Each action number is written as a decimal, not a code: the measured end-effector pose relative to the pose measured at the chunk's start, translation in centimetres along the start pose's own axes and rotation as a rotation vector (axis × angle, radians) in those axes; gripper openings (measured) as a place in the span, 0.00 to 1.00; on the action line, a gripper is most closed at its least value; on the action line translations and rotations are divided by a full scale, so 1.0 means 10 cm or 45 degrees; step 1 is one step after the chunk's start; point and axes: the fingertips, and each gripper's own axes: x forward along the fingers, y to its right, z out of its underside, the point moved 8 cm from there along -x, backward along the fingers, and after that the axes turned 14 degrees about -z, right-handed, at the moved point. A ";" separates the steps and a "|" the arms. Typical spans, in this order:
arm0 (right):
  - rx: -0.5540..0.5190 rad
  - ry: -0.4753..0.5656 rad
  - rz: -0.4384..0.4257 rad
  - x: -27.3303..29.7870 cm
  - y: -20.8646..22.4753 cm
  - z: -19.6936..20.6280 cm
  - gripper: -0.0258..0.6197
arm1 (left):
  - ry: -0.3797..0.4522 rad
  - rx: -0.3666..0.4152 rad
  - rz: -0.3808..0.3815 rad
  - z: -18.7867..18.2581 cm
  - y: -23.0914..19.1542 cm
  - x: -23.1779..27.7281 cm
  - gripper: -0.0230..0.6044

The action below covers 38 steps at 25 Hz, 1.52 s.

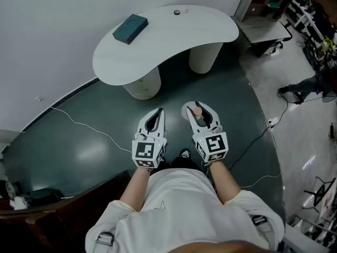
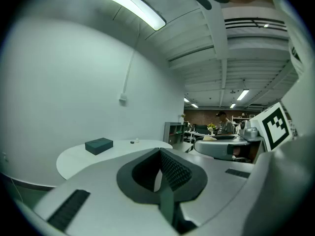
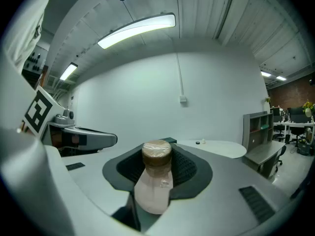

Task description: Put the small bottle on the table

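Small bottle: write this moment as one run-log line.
right tongs: shut on small bottle | left tongs: shut, empty | table: ahead, bottle not yet placed

The person wears a white short-sleeved T-shirt, with buckled straps at the shoulders and a black shoe below. The left gripper and right gripper are white, rounded shells. Each carries a cube printed with black-and-white square markers, and their jaws are lined with dark ribbed pads.
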 end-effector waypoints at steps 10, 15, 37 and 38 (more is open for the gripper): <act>-0.001 0.001 -0.010 -0.06 -0.12 -0.03 0.24 | -0.031 -0.005 -0.022 0.04 -0.03 -0.17 0.06; -0.010 0.006 -0.001 -0.13 -0.07 -0.02 0.24 | -0.034 -0.005 -0.011 0.05 0.05 -0.15 0.06; 0.032 -0.045 0.093 0.18 1.06 0.03 0.24 | -0.090 0.008 0.138 0.03 0.36 1.30 0.06; 0.034 -0.045 0.102 0.25 1.15 0.01 0.24 | -0.092 0.007 0.150 0.01 0.34 1.43 0.06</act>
